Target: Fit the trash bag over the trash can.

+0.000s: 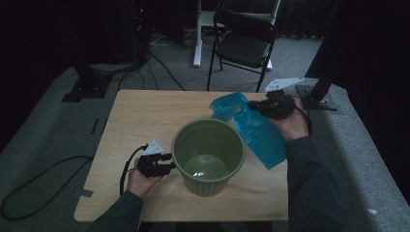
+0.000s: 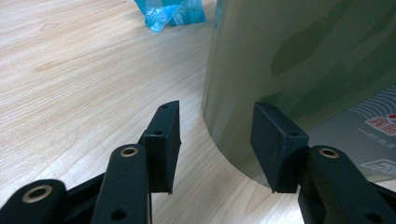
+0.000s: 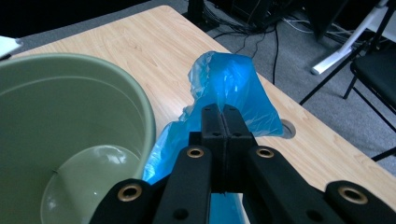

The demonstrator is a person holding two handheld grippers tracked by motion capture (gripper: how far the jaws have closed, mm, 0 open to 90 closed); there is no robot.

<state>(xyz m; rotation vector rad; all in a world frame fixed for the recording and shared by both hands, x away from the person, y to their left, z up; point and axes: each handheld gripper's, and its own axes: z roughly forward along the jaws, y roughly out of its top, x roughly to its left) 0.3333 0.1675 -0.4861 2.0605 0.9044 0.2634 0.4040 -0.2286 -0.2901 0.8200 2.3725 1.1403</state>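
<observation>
Right gripper view: right claw (image 3: 223, 122) clenched on blue bag (image 3: 233, 84); green bucket (image 3: 70, 121) just left. Left claw (image 2: 215, 135) released, straddling bucket wall.

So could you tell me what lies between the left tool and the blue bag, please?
The green bucket stands between the left tool and the blue bag, as the high view shows. The right tool pinches the bag.

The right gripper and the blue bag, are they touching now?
Touching. In the right gripper view, the right gripper has its jaws shut on a fold of the blue bag.
</observation>
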